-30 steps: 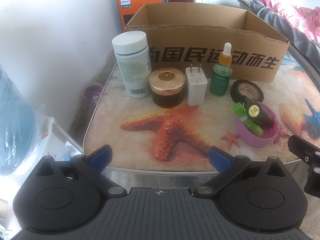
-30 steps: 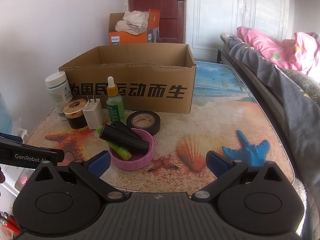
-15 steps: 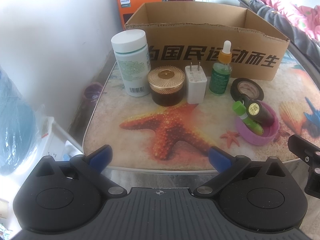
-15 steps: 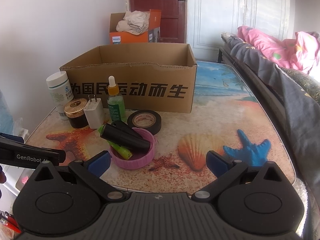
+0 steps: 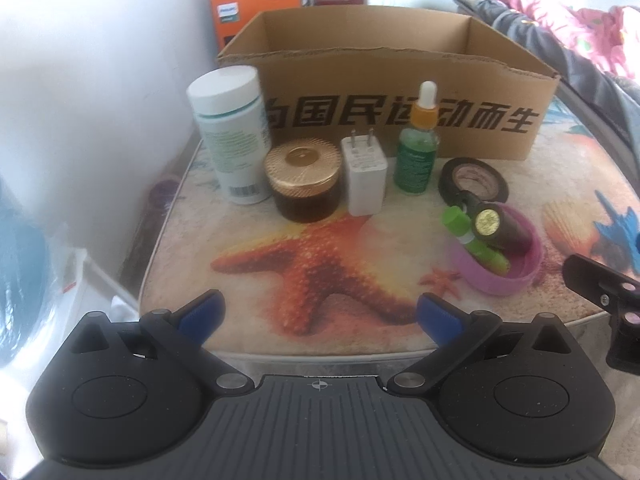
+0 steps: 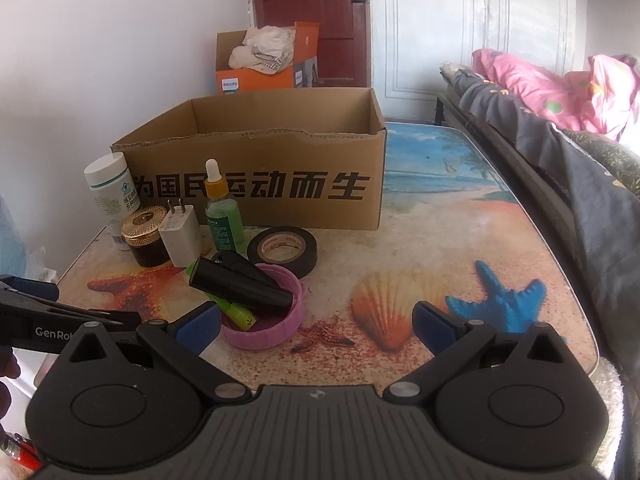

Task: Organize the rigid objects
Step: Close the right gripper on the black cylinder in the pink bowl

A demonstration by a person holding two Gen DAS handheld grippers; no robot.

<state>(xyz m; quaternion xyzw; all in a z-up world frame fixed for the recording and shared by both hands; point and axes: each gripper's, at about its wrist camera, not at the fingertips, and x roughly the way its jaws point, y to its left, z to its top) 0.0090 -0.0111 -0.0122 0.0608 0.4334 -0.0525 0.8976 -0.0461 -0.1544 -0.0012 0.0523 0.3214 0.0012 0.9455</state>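
**Small items lined up before the box, both claws empty**

A white pill bottle (image 5: pixel 232 136), gold-lidded jar (image 5: pixel 304 184), white charger (image 5: pixel 365 178) and green dropper bottle (image 5: pixel 418 152) stand upright before the cardboard box (image 5: pixel 400 80). A black tube (image 6: pixel 240 290) lies tilted across the pink lid (image 6: pixel 280 328). The left gripper (image 5: pixel 320 316) and right gripper (image 6: pixel 316 322) gape wide, touching nothing.

Along my tabletop's left edge, before the open cardboard box (image 5: pixel 400 80), stand a white bottle (image 5: pixel 234 136), gold-lidded jar (image 5: pixel 304 184), white charger (image 5: pixel 365 178), green dropper bottle (image 5: pixel 418 148) (all upright); black tape roll (image 5: pixel 474 180) lies flat, and a pink lid (image 5: pixel 500 276) holds a black tube (image 5: pixel 506 228) and green stick (image 5: pixel 478 246).
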